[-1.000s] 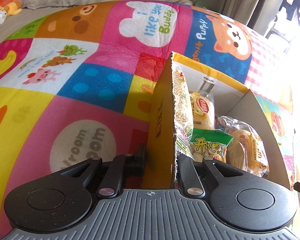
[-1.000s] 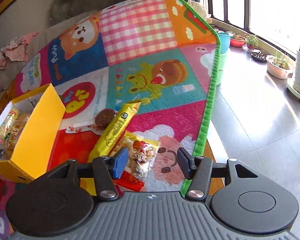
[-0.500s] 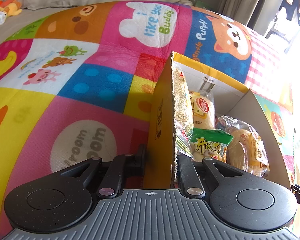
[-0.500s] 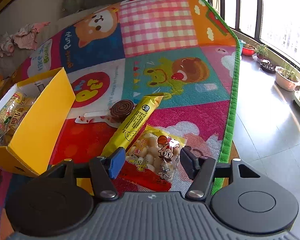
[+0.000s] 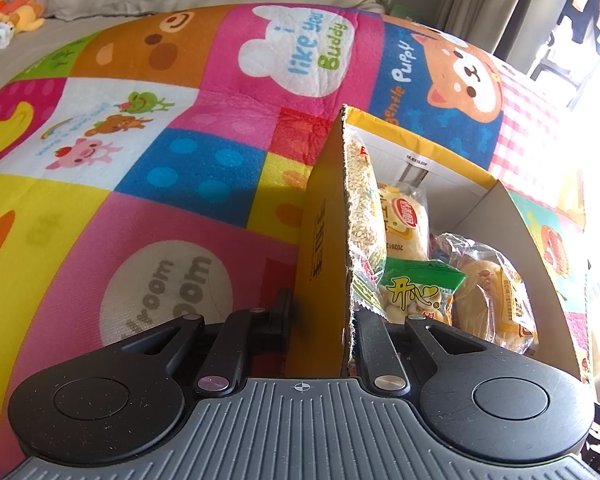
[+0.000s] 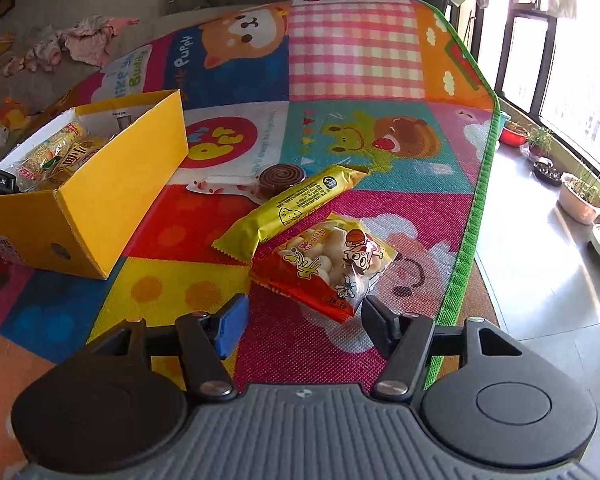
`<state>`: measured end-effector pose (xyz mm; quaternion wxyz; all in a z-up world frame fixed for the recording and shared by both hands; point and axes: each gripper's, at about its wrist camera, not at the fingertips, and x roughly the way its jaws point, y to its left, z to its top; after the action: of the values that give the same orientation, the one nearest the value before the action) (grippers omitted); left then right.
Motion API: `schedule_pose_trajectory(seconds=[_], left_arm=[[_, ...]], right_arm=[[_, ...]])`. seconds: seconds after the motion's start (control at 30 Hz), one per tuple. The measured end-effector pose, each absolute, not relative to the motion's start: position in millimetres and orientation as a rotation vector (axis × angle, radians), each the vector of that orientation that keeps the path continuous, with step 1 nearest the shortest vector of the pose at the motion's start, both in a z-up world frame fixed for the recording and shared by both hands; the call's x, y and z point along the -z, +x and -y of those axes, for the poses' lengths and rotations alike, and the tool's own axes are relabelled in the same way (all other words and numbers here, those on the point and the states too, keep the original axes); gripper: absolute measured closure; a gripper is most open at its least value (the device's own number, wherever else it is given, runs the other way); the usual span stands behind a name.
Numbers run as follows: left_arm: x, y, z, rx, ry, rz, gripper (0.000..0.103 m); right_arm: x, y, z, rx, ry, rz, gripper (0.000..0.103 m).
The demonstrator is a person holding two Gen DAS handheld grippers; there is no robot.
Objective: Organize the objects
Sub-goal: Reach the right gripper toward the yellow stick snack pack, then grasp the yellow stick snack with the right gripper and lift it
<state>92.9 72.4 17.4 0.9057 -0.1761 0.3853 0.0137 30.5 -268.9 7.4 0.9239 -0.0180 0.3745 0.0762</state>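
Observation:
My left gripper [image 5: 320,316] is shut on the near wall of a yellow cardboard box [image 5: 324,240], one finger outside, one inside. The box holds several snack packets, among them a green one [image 5: 416,288] and a bun in clear wrap [image 5: 492,300]. The box also shows in the right wrist view [image 6: 112,196] at the left. My right gripper [image 6: 304,316] is open and empty, just in front of a red and yellow snack bag [image 6: 328,260] on the mat. A long yellow wafer bar [image 6: 292,208] and a brown spiral candy in a wrapper [image 6: 276,178] lie behind it.
Everything rests on a colourful patchwork play mat [image 6: 356,56]. Its green edge [image 6: 476,208] runs along the right, with tiled floor and potted plants [image 6: 584,196] beyond. Soft toys [image 5: 12,16] and clothes lie on the grey bedding behind the mat.
My right gripper has pulled back and risen, so the snack bag now lies in front of the fingers. The left gripper and box have not moved.

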Motion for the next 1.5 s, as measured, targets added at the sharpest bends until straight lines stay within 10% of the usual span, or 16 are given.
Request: schedule_pose_trajectory(seconds=[1.2, 1.5], left_arm=[[-17, 92, -72, -0.028, -0.369, -0.796, 0.087], [-16, 93, -72, -0.026, -0.376, -0.798, 0.087]], right_arm=[[-34, 70, 317, -0.077, 0.183, -0.778, 0.037], [-32, 135, 287, -0.082, 0.3, -0.833, 0.051]])
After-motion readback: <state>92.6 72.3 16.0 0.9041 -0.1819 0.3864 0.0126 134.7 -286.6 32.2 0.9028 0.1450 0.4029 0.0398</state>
